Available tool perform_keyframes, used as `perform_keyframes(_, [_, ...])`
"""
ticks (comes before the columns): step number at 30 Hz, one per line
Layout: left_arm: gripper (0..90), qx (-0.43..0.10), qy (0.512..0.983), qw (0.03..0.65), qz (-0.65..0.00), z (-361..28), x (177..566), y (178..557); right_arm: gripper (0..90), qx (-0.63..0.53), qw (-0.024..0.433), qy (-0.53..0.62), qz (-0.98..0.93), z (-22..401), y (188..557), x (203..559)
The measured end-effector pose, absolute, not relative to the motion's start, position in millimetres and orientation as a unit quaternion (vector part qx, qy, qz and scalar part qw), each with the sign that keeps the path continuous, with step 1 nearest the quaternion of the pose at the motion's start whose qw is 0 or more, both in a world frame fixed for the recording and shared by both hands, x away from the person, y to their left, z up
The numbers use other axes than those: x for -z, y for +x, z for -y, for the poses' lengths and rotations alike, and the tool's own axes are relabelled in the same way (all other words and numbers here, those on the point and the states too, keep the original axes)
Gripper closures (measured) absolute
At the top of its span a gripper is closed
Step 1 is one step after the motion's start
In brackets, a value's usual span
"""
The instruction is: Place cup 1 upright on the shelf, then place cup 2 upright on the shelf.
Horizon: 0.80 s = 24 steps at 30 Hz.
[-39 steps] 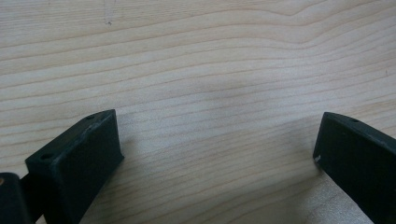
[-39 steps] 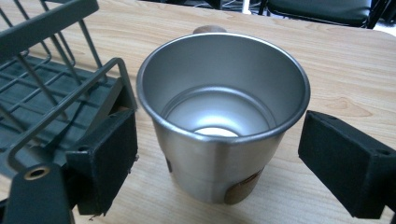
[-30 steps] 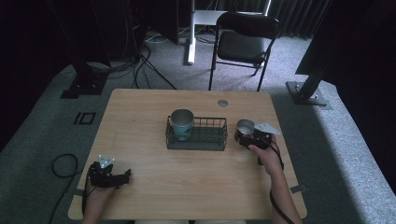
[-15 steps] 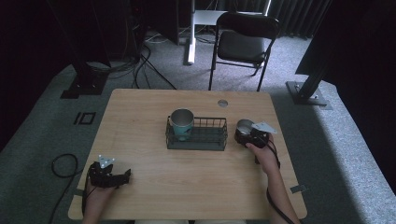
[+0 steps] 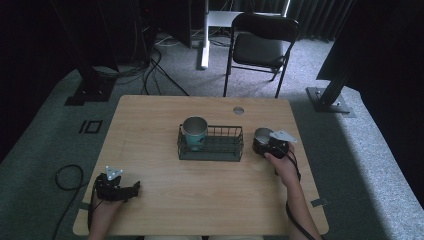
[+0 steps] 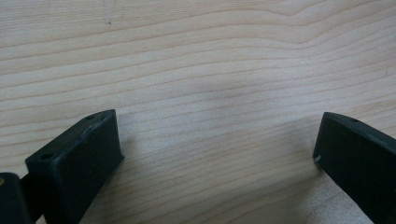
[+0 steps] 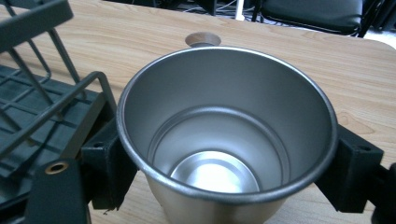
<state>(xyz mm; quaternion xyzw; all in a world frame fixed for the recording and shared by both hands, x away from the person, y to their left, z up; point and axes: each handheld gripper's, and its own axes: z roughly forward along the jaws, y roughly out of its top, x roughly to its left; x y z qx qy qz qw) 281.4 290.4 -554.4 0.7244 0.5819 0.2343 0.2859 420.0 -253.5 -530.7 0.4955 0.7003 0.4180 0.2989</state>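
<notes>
Progress is looking roughly half done, judging by the layout: one teal cup (image 5: 194, 131) is already sitting upright in the wire basket (image 5: 211, 143), at its 9 o'clock end, while a second steel cup (image 5: 262, 134) is sitting outside the basket, just beside its 3 o'clock wall. The right gripper (image 5: 265, 145) is clamping that steel cup; in the right gripper view the black jaws are pressing both sides of the cup (image 7: 227, 135) just under the rim, and the cup is standing upright, empty, mouth open to the camera. Whether its base is touching the table (image 5: 165, 115) or hanging slightly above is not clear. Basket wires (image 7: 44, 100) are showing at 9 o'clock of the cup, close by.

The left gripper (image 5: 131, 189) is resting near the table's 7 o'clock corner, well apart from the basket, jaws spread wide with nothing between them, bare wood (image 6: 210, 93) showing in the gap.

Likely remaining: carrying the steel cup over the basket wall, setting it into the free 3 o'clock end beside the teal cup, releasing.
</notes>
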Motion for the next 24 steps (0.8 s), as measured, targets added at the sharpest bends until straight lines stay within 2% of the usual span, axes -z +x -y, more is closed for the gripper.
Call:
perform_keyframes(9, [1.3, -0.234, 0.724, 0.286, -0.582, -290, 555, 281, 18.2, -0.422, 0.299, 0.488, -0.703, 254, 418, 520])
perform_keyframes(24, [1.4, -0.234, 0.725, 0.286, -0.582, -290, 554, 281, 18.2, -0.443, 0.302, 0.473, -0.699, 255, 409, 482])
